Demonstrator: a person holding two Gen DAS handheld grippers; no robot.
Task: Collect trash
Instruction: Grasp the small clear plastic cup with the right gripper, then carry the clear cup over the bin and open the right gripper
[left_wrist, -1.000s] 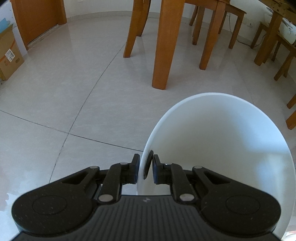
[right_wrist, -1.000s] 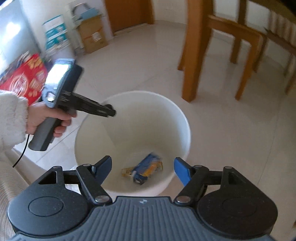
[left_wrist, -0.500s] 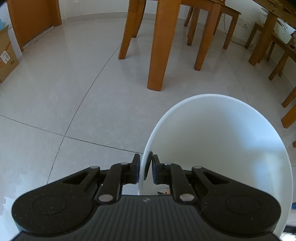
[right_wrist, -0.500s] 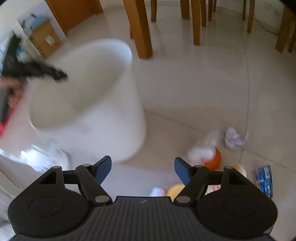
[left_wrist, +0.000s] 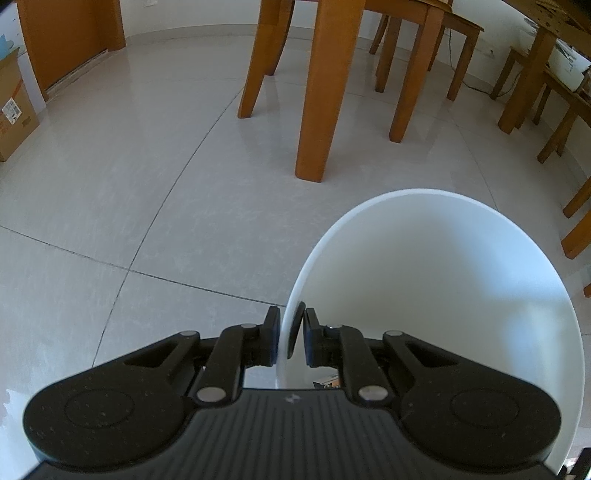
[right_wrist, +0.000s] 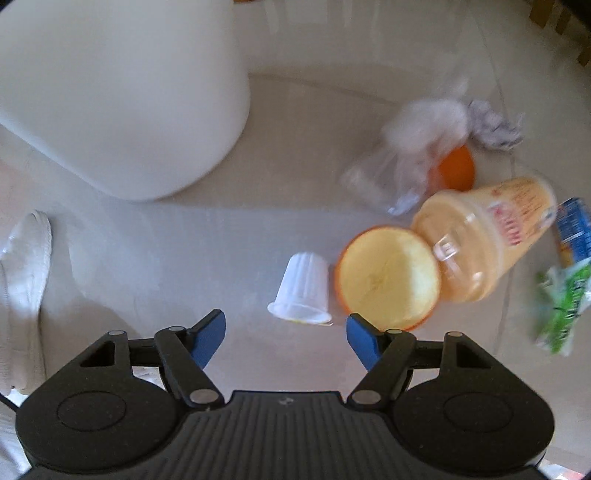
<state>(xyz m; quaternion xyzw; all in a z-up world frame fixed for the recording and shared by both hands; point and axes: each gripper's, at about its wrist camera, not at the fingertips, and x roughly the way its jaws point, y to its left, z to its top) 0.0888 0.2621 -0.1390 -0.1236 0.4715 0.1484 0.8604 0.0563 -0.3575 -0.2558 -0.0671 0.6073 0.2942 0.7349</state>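
My left gripper (left_wrist: 290, 332) is shut on the near rim of the white trash bin (left_wrist: 443, 277), one pad outside and one inside. A wrapper shows at the bin's bottom. My right gripper (right_wrist: 284, 328) points down at the floor beside the bin (right_wrist: 122, 96); its blue-padded jaws stand apart and are closing slightly, with nothing pressed between them. A small white ribbed cup (right_wrist: 301, 288) lies on its side just ahead of the gap. To its right lie an orange half (right_wrist: 388, 277) and a yellowish plastic jar (right_wrist: 491, 236).
More litter lies far right: a clear plastic bag (right_wrist: 413, 147), a whole orange (right_wrist: 456, 170), crumpled paper (right_wrist: 495, 125), a blue packet (right_wrist: 576, 229), a green wrapper (right_wrist: 561, 306). A white shoe (right_wrist: 26, 266) is at left. Wooden table legs (left_wrist: 321, 92) stand beyond the bin.
My right gripper swung from above the bin's mouth down to the floor beside it, bringing the litter pile into view. My left gripper kept its hold on the rim.
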